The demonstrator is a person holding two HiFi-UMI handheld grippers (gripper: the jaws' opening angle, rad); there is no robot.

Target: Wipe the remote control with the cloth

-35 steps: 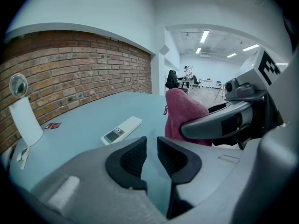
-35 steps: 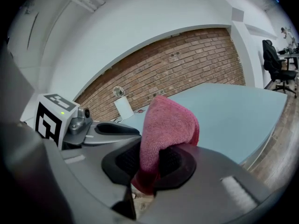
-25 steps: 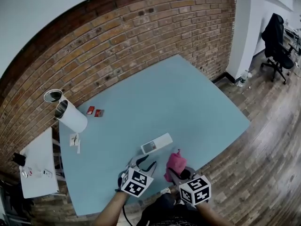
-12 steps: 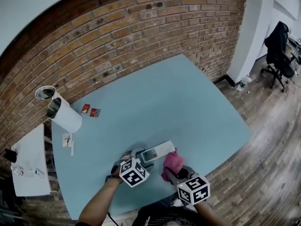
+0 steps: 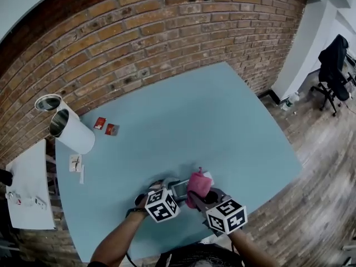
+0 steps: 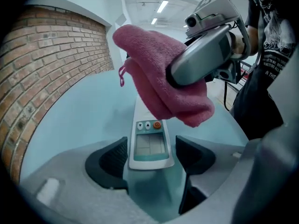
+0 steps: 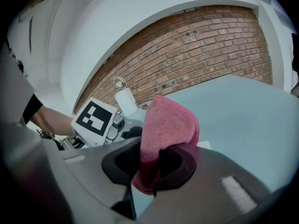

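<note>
The remote control (image 6: 149,141) lies flat on the table (image 5: 194,121), long axis pointing away from me. Its screen end sits between the jaws of my left gripper (image 6: 150,149), which have just been opening and do not press it. My right gripper (image 7: 149,164) clamps the cloth (image 7: 168,120) over its far part.

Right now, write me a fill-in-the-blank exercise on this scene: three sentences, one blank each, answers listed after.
The right gripper is shut on a ____ cloth.
The remote control lies face up on a light ____ table.
Behind the table stands a wall of ____.
Missing words: pink; blue; brick.
</note>
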